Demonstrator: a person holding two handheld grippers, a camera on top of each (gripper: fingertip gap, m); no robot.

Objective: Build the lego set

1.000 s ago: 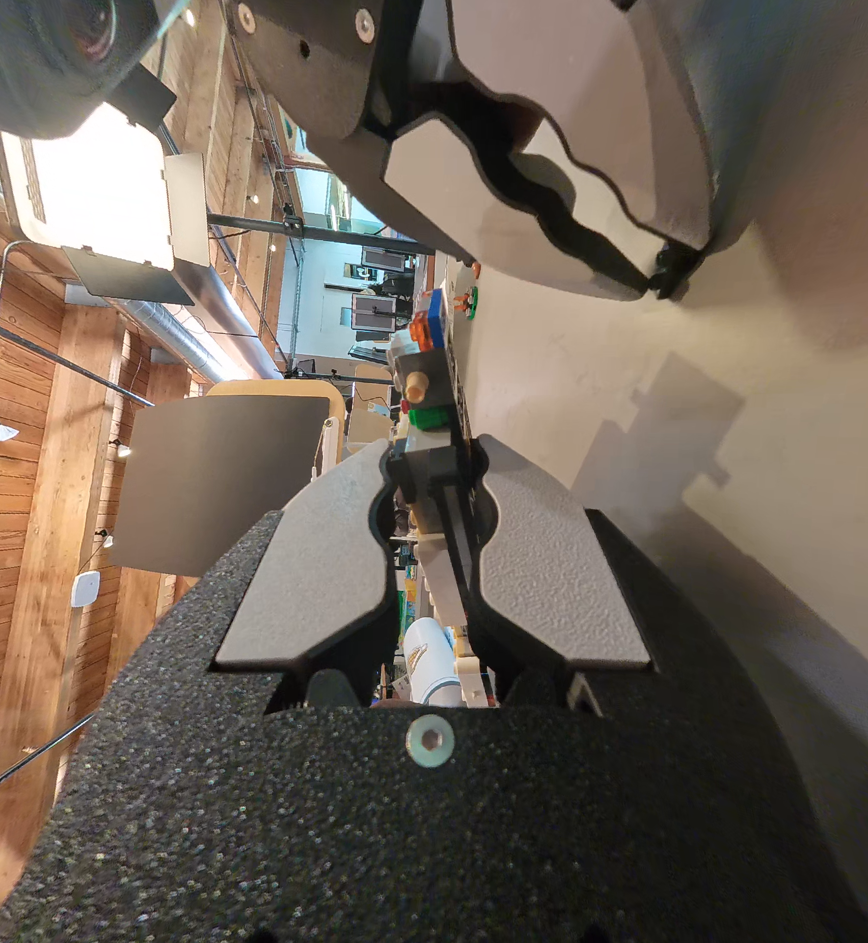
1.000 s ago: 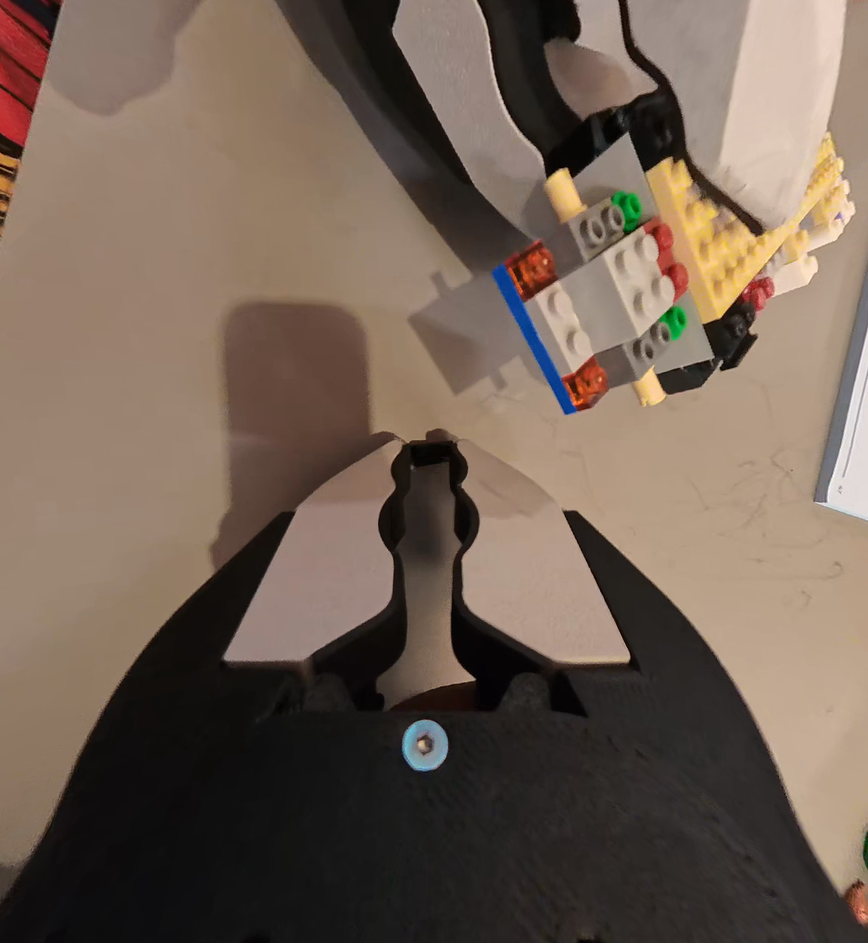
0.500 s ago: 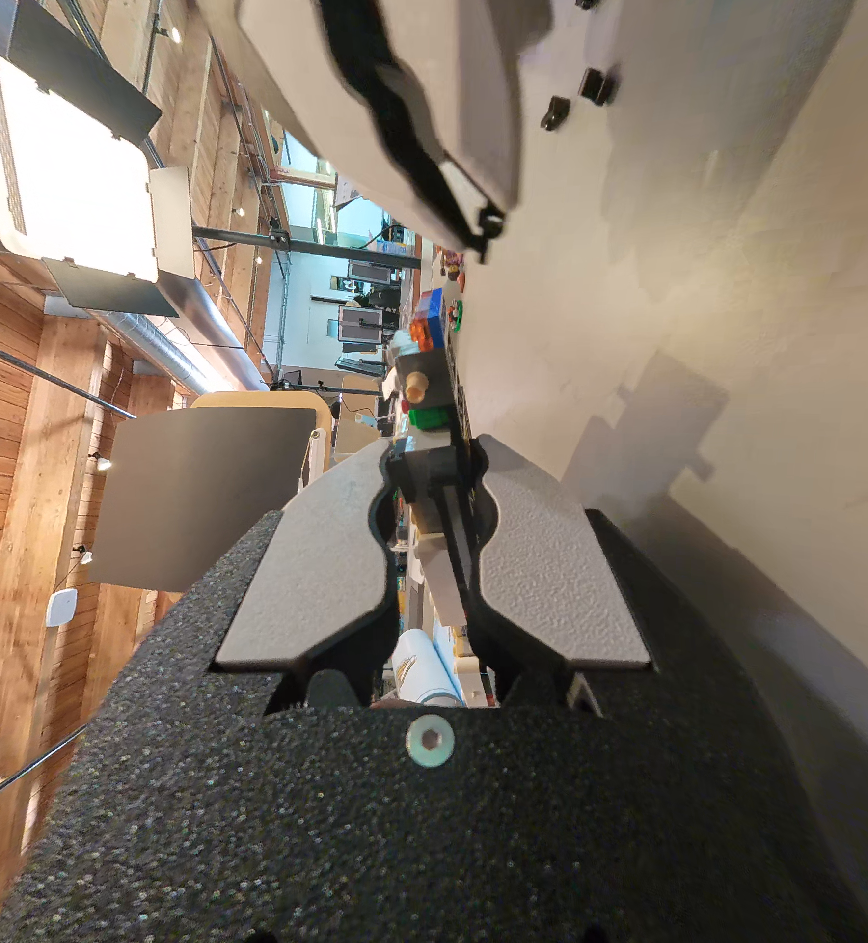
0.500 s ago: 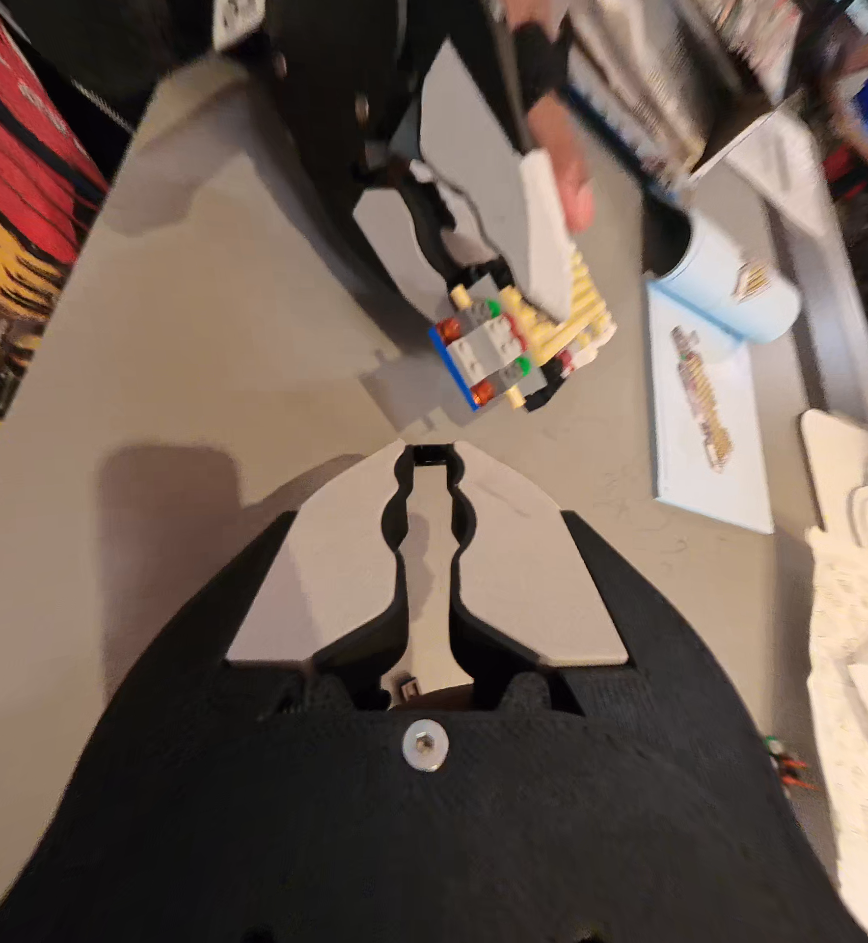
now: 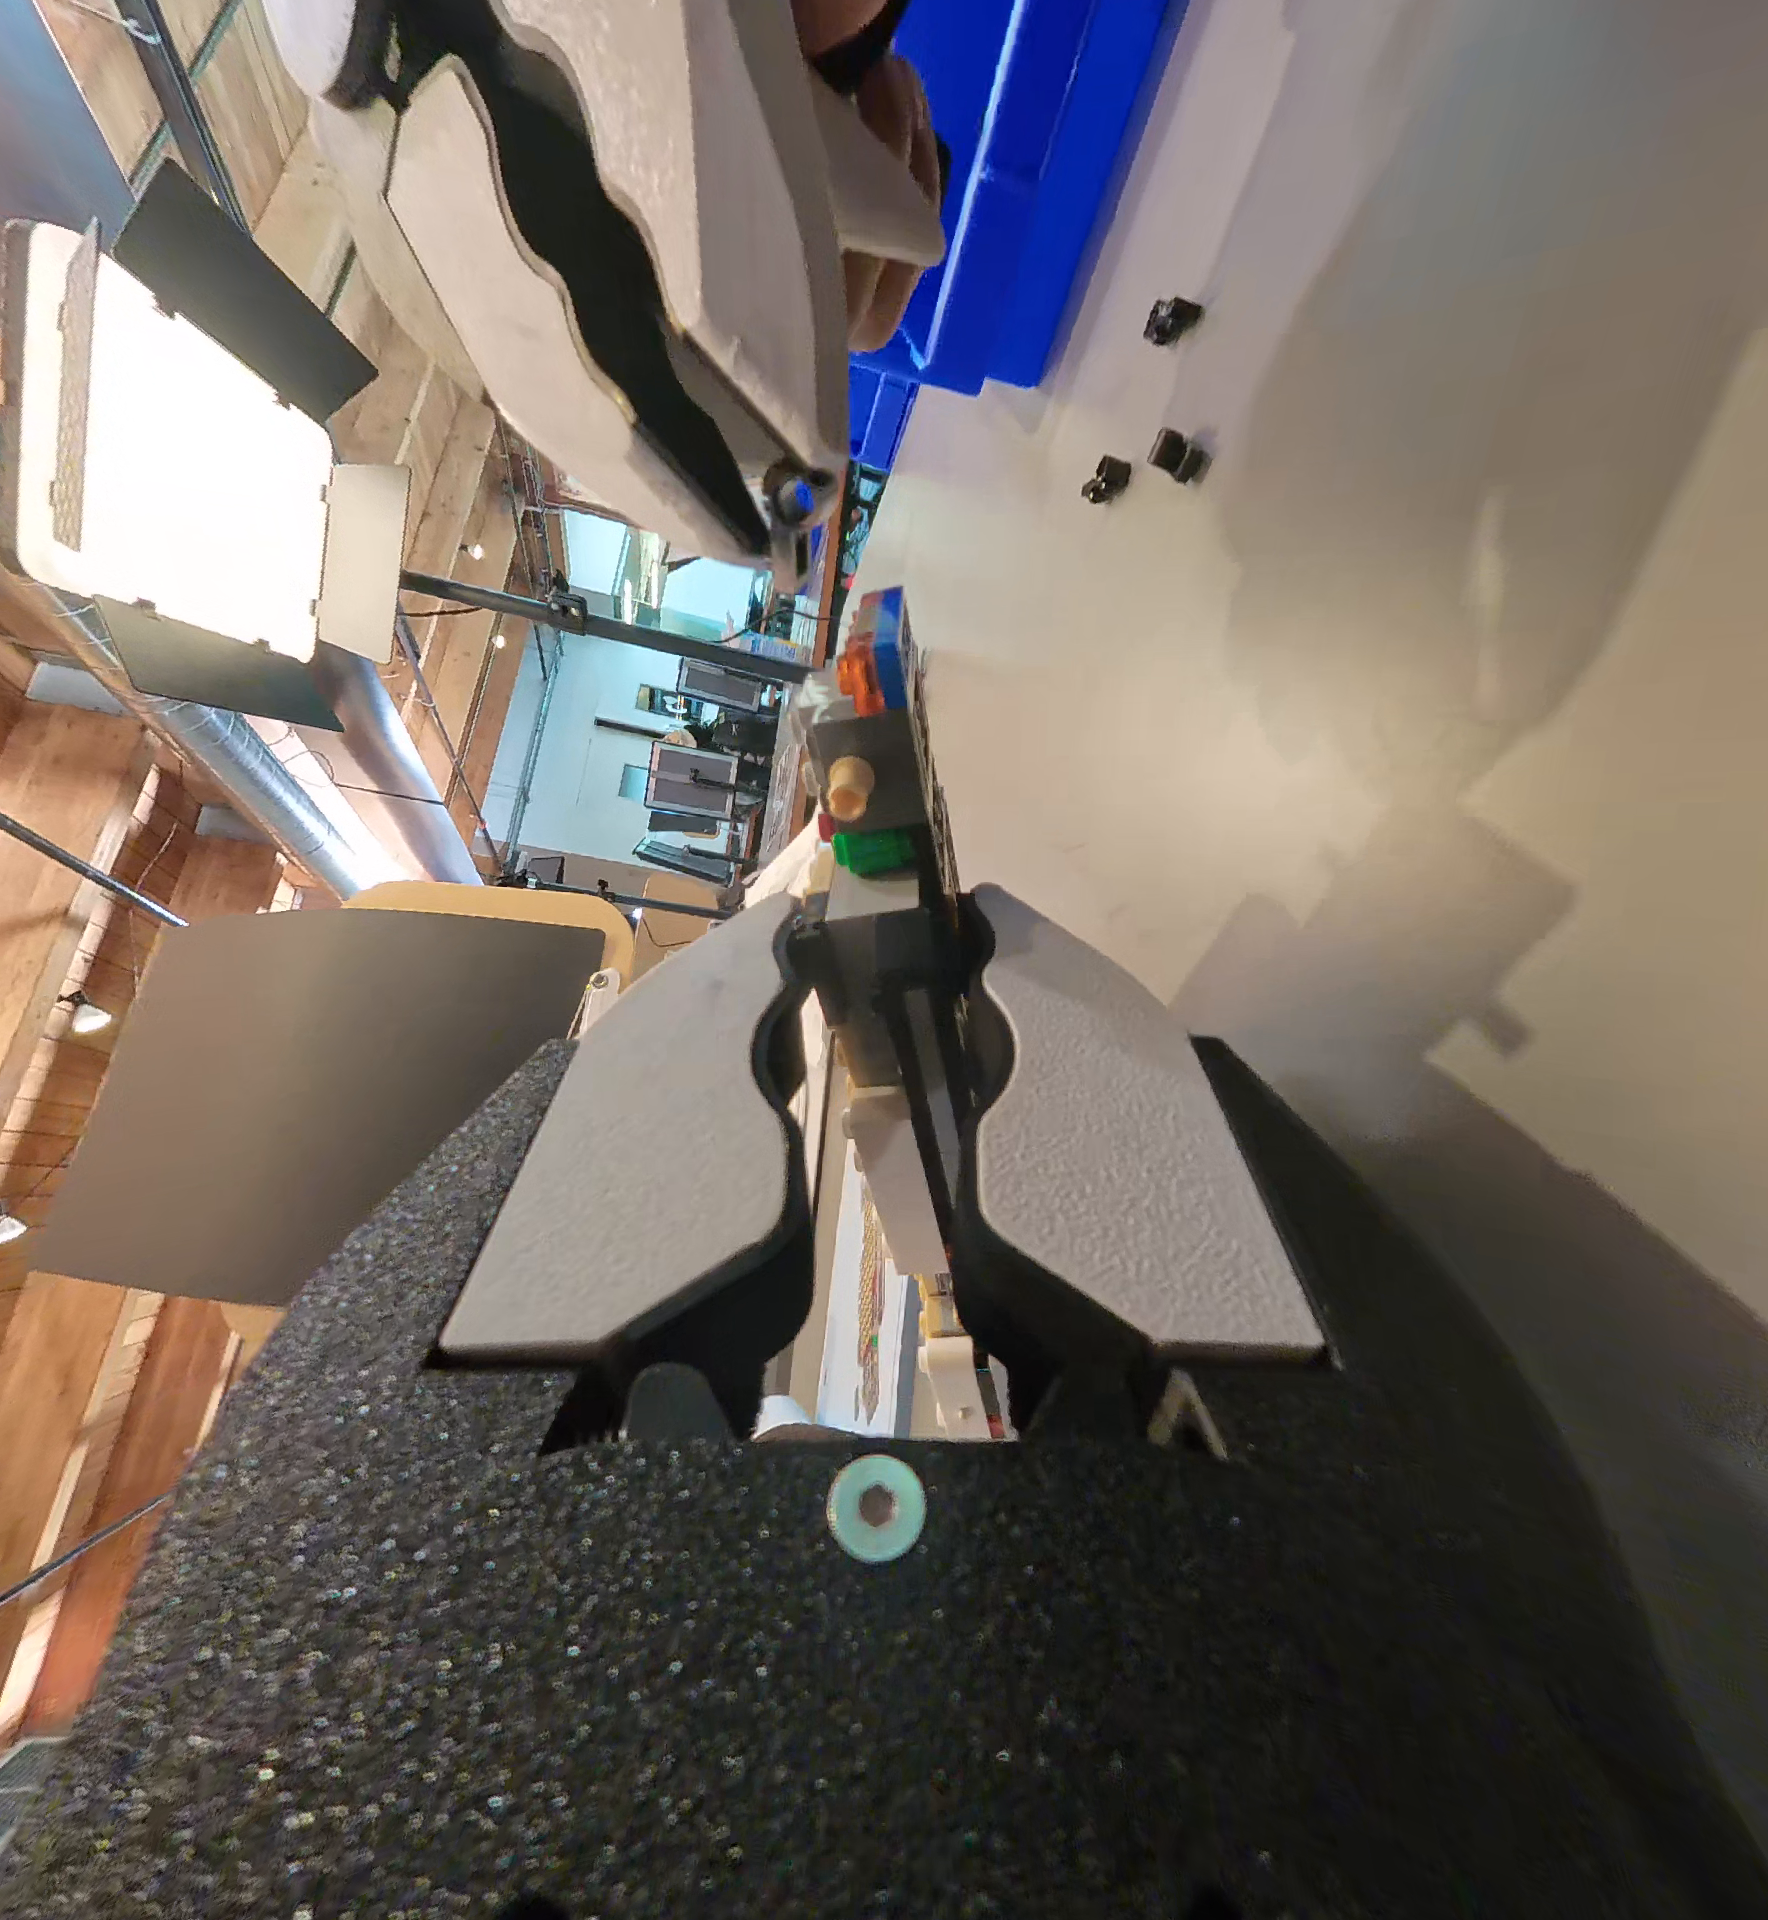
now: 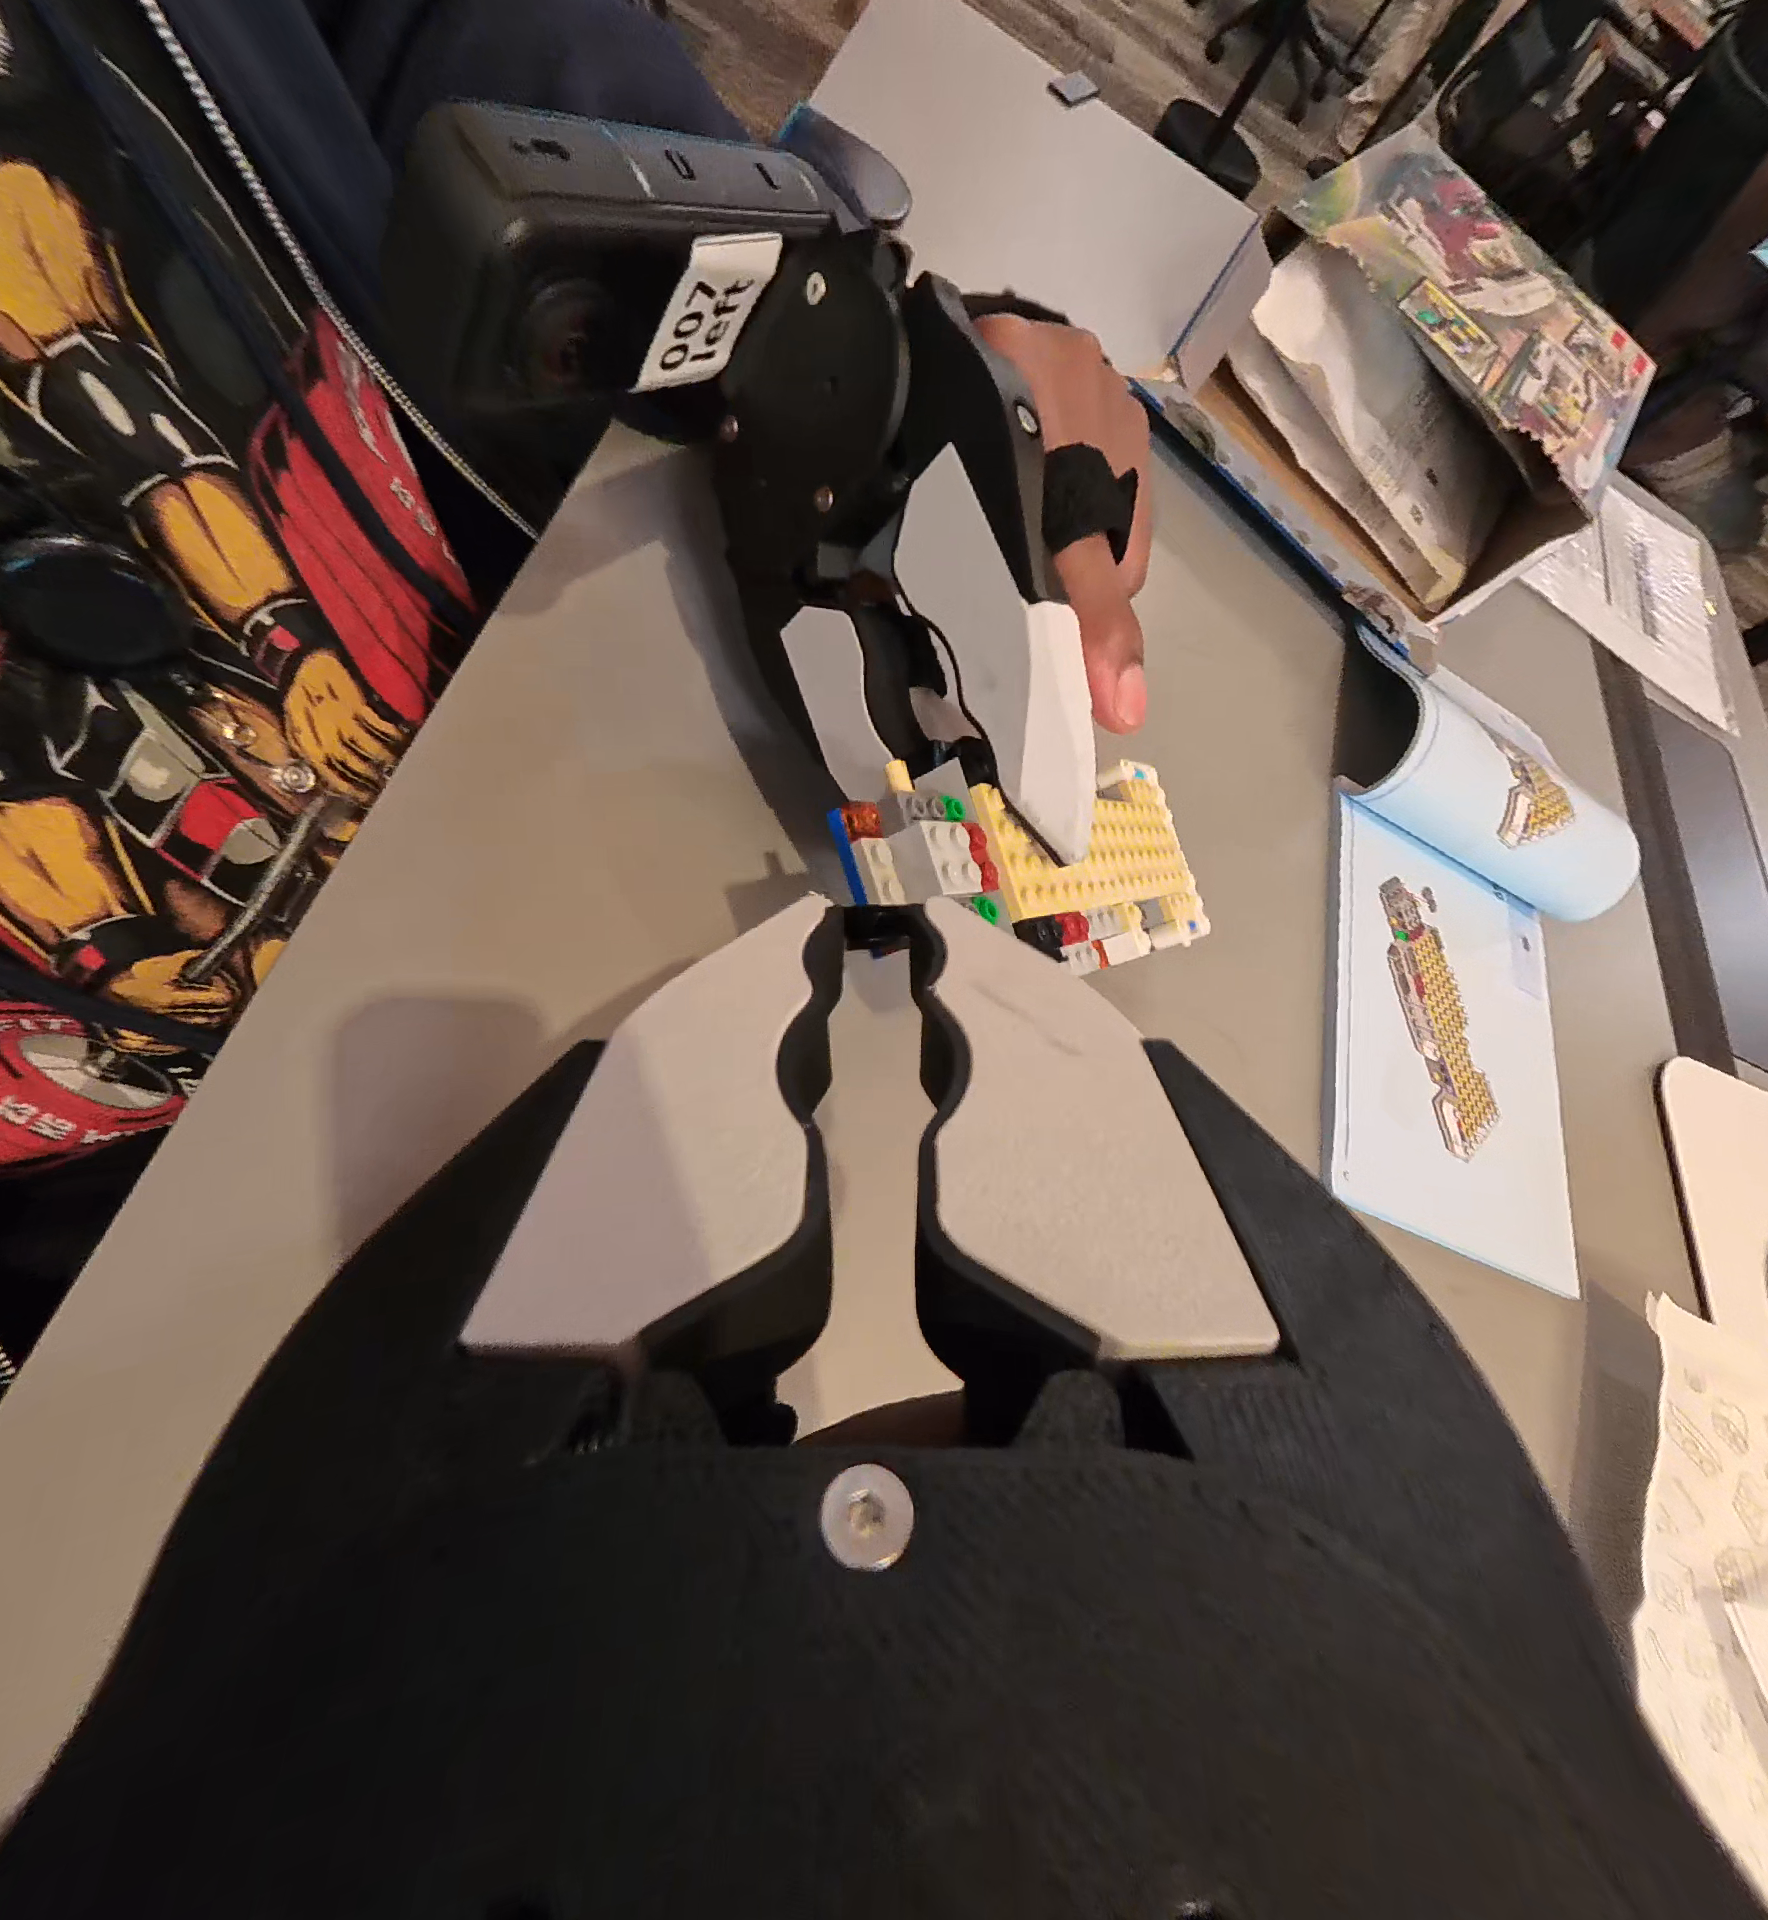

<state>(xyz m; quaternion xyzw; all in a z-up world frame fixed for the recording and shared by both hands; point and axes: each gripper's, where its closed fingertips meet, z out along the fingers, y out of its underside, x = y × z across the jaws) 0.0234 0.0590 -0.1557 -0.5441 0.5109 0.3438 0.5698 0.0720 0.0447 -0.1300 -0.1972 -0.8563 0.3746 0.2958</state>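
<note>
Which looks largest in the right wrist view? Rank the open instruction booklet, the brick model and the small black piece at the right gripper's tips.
1. Open instruction booklet
2. Brick model, though it sits farther from the camera, so the gap is unsure
3. Small black piece, held by the right gripper

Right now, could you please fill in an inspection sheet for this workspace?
Surface: grey table, bare at the near-left part.
Work things: brick model, yellow studded deck with grey, red, green and blue bricks; three loose black pieces.
Clutter: open booklet, torn box, blue bins, paper sheets.
Grippers: left gripper clamps the brick model; right gripper pinches a small black piece beside the model.
Cables: nothing seen.
Surroundings: light panel, wooden walls.
</note>
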